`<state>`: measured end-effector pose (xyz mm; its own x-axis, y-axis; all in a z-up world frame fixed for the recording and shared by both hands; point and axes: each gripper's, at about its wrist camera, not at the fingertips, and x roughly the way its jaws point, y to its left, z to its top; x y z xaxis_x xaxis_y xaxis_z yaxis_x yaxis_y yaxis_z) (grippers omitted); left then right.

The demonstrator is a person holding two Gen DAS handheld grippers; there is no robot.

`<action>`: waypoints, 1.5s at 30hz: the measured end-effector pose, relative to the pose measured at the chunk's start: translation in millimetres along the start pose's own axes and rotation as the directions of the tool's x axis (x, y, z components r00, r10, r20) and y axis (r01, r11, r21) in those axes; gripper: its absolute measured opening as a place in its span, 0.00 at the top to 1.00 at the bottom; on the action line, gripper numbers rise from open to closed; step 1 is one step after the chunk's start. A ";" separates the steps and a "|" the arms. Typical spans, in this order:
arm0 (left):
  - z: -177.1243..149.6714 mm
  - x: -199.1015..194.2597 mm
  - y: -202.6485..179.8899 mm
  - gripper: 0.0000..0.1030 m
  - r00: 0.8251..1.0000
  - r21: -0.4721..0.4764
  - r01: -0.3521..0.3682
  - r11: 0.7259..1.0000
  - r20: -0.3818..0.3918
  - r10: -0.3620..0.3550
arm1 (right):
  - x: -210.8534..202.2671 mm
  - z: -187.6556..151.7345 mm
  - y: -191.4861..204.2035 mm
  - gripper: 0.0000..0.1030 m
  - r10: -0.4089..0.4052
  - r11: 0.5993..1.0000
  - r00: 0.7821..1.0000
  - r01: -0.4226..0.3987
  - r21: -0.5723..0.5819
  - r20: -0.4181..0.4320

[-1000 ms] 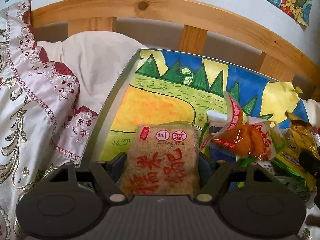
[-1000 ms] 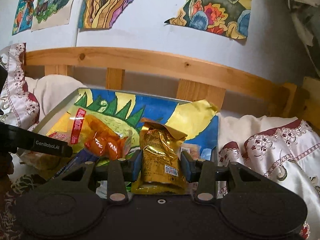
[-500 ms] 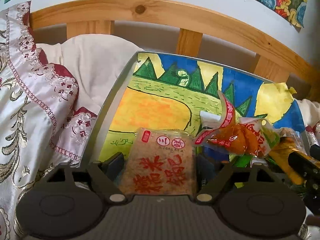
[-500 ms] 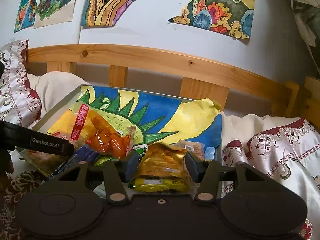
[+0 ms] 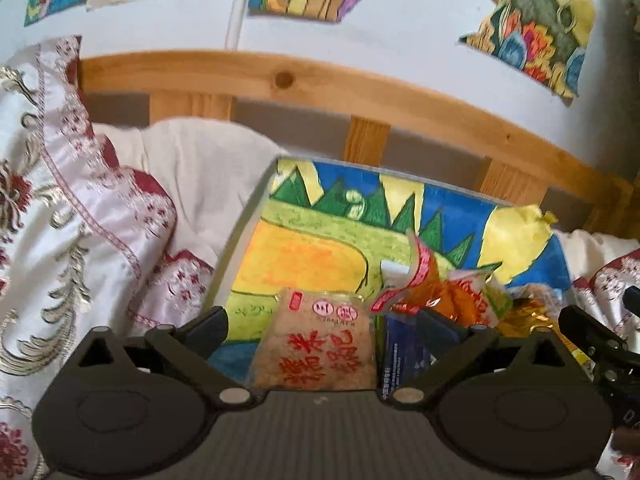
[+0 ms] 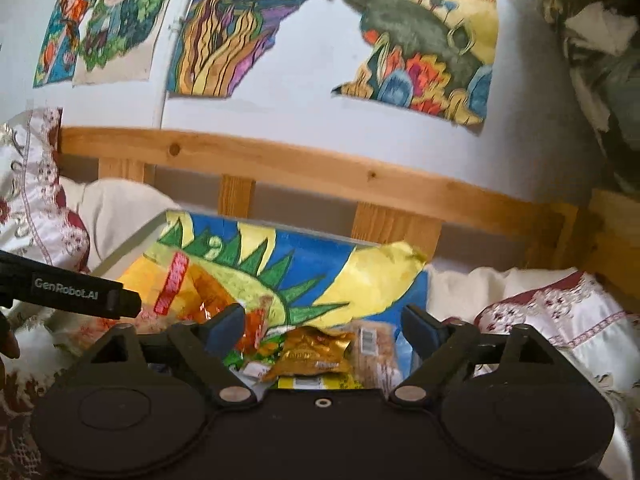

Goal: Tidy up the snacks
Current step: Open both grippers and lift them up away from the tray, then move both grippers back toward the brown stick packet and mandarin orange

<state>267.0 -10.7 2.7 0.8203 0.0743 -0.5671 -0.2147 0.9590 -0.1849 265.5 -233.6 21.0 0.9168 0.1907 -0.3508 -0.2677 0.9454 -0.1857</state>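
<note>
Ahead of both claws runs the wooden bed rail (image 5: 360,92), with painted sheets taped on the wall above it and an embroidered quilt (image 5: 72,216) off to the left claw's left side. Between rail and claws lies the tray (image 5: 256,208), its floor lined with a bright painted sheet of green peaks, blue sky and a yellow patch.

The snacks sit at the near end of that tray. Straight in front of the left claw (image 5: 326,330) lies a flat rice cake pack (image 5: 320,344) with red lettering; the jaws have just been opening and stand at their widest, the pack between them but clear of both pads. To that claw's right an orange snack bag (image 5: 440,300) leans on a dark blue packet (image 5: 404,356).

In front of the right claw (image 6: 324,324) a crumpled gold packet (image 6: 316,354) rests low on the heap, with a small pale biscuit pack (image 6: 372,344) just beside it to the right. This claw's jaws have also just been opening; they are wide and the packet lies between them untouched.

As I read it, both packs have been set down in the tray, so this placing step looks done. The snacks are bunched at the near edge in a loose pile, and most of the tray floor beyond is bare, so spreading or lining them up may remain. Whether more snacks wait outside the tray cannot be told.
</note>
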 end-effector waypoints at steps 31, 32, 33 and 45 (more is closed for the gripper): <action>-42.5 -121.3 26.2 0.01 0.992 0.000 0.033 0.999 0.123 -0.033 | -137.3 -14.6 3.5 0.01 -0.078 0.989 0.991 0.063 0.133 0.108; -45.5 -124.2 26.0 0.01 0.992 0.006 0.036 0.999 0.121 -0.037 | -142.0 -17.3 3.7 0.01 -0.080 0.989 0.992 0.066 0.134 0.101; -48.4 -126.7 25.8 0.01 0.992 0.012 0.040 0.999 0.118 -0.042 | -145.6 -19.7 3.6 0.01 -0.080 0.989 0.992 0.067 0.135 0.095; -83.7 -145.0 23.7 0.01 0.997 0.052 0.060 0.997 0.052 -0.062 | -186.9 -47.6 7.8 0.01 -0.059 0.982 0.997 0.068 0.175 -0.053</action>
<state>98.6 -21.6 13.3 0.8586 0.0285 -0.5119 -0.1376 0.9746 -0.1766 78.0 -274.4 41.5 0.9142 0.1201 -0.3871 -0.1488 0.9878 -0.0450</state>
